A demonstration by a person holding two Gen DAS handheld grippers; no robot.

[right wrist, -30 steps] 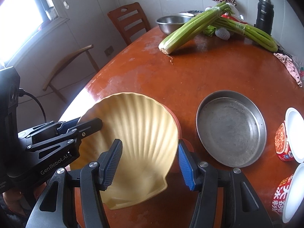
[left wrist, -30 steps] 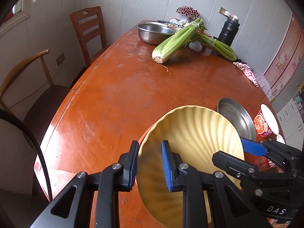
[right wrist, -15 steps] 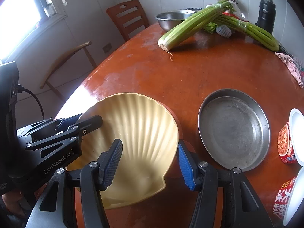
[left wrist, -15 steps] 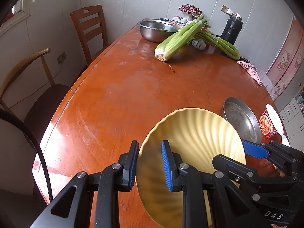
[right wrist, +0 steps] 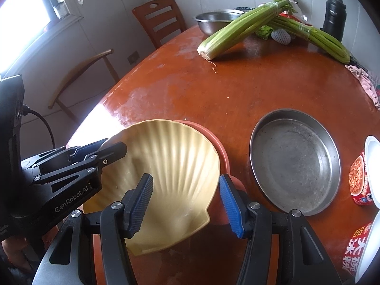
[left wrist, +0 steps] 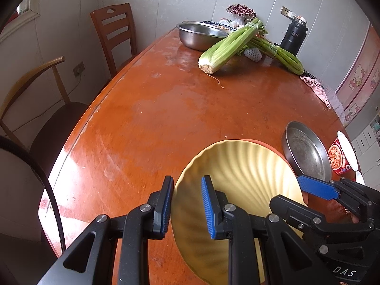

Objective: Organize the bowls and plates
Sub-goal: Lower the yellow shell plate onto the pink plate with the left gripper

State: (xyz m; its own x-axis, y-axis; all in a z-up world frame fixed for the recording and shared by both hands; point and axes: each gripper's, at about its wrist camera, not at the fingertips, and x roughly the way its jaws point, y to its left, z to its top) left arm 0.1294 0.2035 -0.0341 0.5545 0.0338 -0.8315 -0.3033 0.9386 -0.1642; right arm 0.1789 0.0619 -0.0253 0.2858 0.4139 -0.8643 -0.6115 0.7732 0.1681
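The left gripper [left wrist: 186, 207] grips the near-left rim of the yellow shell-shaped plate [left wrist: 239, 178], one finger inside the rim and one outside, jaws narrow. The right gripper [right wrist: 186, 204] straddles the plate's right edge with jaws wide; neither pad visibly touches it. The plate is tilted, its left side raised, its right side low over a red plate [right wrist: 219, 149] that shows only as a crescent beneath and behind it. Whether the two touch cannot be told.

The controlling relation is this: the yellow plate sits directly above the red plate, ribs fanning away from the right gripper toward the far rim. The left gripper bears the load. Lowering the raised side would likely nest the pair.

Just right of the stack lies an empty steel pan [right wrist: 294, 161]. Instant-noodle cups [right wrist: 361, 178] stand beyond it at the table [left wrist: 154, 118] edge. At the far end, a steel bowl [left wrist: 199, 35] holds nothing visible; celery bunches [left wrist: 228, 45] lean against it.
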